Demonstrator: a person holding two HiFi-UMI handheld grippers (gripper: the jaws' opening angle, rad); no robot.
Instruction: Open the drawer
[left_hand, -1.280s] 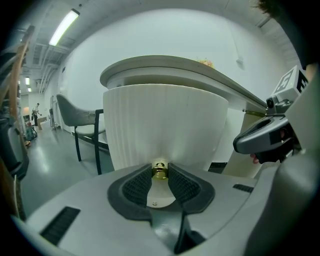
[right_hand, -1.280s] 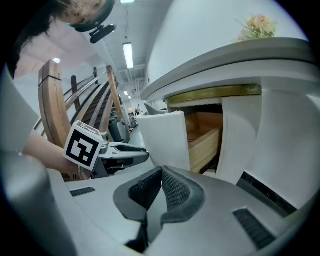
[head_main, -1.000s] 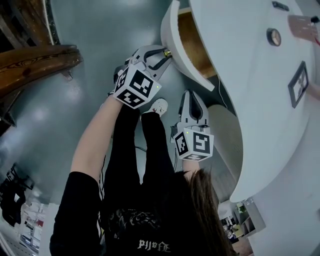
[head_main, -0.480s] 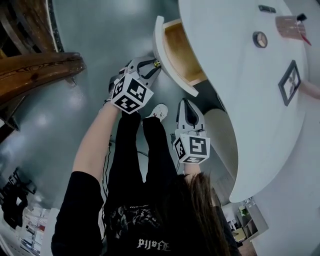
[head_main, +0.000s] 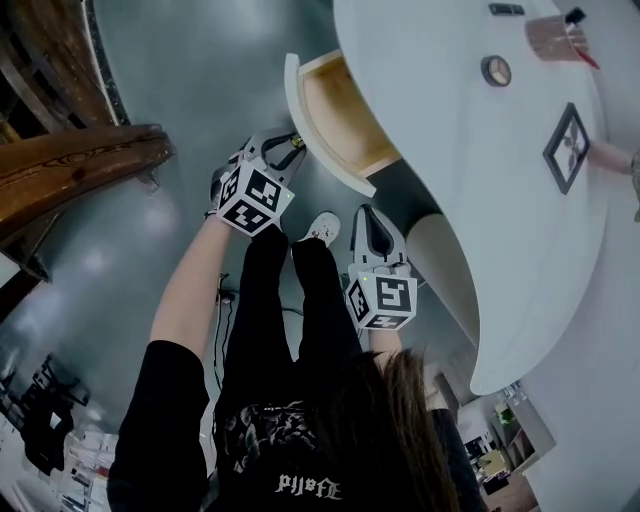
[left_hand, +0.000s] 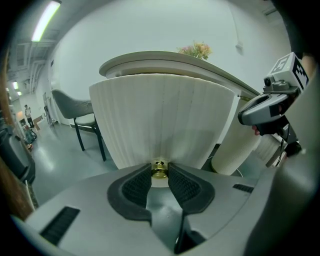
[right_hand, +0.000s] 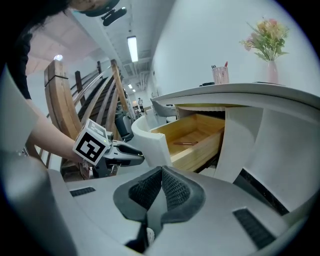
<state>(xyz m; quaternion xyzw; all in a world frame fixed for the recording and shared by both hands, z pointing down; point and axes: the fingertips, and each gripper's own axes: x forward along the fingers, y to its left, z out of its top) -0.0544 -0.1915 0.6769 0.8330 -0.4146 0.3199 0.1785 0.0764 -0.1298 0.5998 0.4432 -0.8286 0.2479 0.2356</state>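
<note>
In the head view, the drawer (head_main: 335, 115) stands well out from under the curved white surface (head_main: 470, 170), with its pale wooden inside open to the camera. The left gripper (head_main: 289, 145) sits at the drawer's rounded white front. The right gripper (head_main: 373, 218) hangs apart from it, lower down near the surface's pedestal, and touches nothing.

In the left gripper view, the fingers (left_hand: 137, 185) pinch a small brass knob (left_hand: 159, 168) at the foot of the ribbed drawer front, one pad on each side of it.

In the right gripper view, the fingers (right_hand: 172, 189) are pressed together with nothing between them. Beyond them the drawer's wooden box juts from the surface. A small flat thing (right_hand: 188, 143) lies on its bottom, too small to identify.

As I judge it, the opening is largely done: the drawer is out far enough to show its contents. No view shows whether it has reached the end of its travel. What seems left is at most a last short pull and letting go of the knob.
</note>
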